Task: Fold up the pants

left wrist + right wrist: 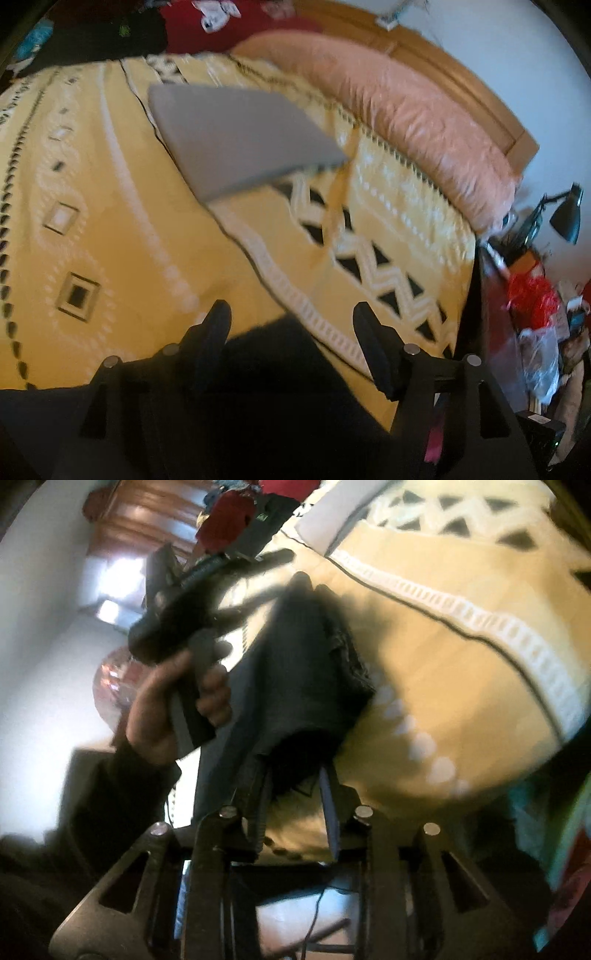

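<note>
Two blurred fisheye views over a bed [155, 236] covered by a yellow blanket [147, 206] with white zigzag bands and black diamonds.

Left wrist view: the left claw [291, 314] stands wide open above the blanket, its two black fingers [218, 321] well apart and nothing gripped between them. A dark mass of cloth, the pants [280, 369], lies just below and between the fingers at the near edge of the bed. Farther up the blanket rests a flat grey rectangular pad [236, 136]. A long pink pillow [399, 110] runs along a wooden headboard [476, 110]. Red fabric with a white printed figure [218, 14] lies at the top; any lettering on it is too blurred to read. A black desk lamp [565, 214] and red clutter [532, 299] sit at the right.

Right wrist view: the right claw [295, 775] is narrowly parted, with the edge of the dark pants [295, 672] lying between its fingers [328, 805]; blur hides whether the pads still press the cloth. The pants lie bunched on the blanket [443, 686], reaching away from the claw. At the left, a person's hand [177, 705] in a dark sleeve [122, 786] holds the other gripper's handle [188, 709]. No brand names or readable writing appear in either view.
</note>
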Tool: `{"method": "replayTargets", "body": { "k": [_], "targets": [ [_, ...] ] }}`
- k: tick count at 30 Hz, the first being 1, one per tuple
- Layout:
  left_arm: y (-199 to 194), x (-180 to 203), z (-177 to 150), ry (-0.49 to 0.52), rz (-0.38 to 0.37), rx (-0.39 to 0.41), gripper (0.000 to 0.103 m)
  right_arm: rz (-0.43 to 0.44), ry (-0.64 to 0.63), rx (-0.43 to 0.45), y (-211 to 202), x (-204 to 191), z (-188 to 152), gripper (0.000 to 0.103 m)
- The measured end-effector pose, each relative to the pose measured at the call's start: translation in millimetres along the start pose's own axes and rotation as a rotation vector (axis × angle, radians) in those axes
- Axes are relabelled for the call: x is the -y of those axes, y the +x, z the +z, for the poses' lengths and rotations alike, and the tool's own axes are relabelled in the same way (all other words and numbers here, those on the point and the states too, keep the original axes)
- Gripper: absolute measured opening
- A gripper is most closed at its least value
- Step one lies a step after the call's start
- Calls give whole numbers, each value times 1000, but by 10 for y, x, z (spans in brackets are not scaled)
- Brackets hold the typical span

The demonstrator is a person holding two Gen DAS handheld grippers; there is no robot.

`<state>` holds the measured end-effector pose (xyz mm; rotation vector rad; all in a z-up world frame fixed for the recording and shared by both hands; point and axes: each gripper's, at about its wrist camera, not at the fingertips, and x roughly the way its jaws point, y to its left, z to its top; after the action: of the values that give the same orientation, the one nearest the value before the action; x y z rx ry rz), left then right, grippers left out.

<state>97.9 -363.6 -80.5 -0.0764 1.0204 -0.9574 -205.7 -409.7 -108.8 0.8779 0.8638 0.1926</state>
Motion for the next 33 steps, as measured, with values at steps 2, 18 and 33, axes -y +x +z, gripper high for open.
{"method": "replayTargets", "body": {
  "k": [2,18,33],
  "targets": [
    [-188,-50,27,-5,15,39,70,-41,-56,16,-126,-68,48,28],
    [-1825,-1381,-1396,-226,114,92,70,33,-392,-15,807,-471,1312,30],
    [-1840,-879,-2309,-30,-37,-44,68,-139,-566,-273,887,-335,618,38]
  ]
}}
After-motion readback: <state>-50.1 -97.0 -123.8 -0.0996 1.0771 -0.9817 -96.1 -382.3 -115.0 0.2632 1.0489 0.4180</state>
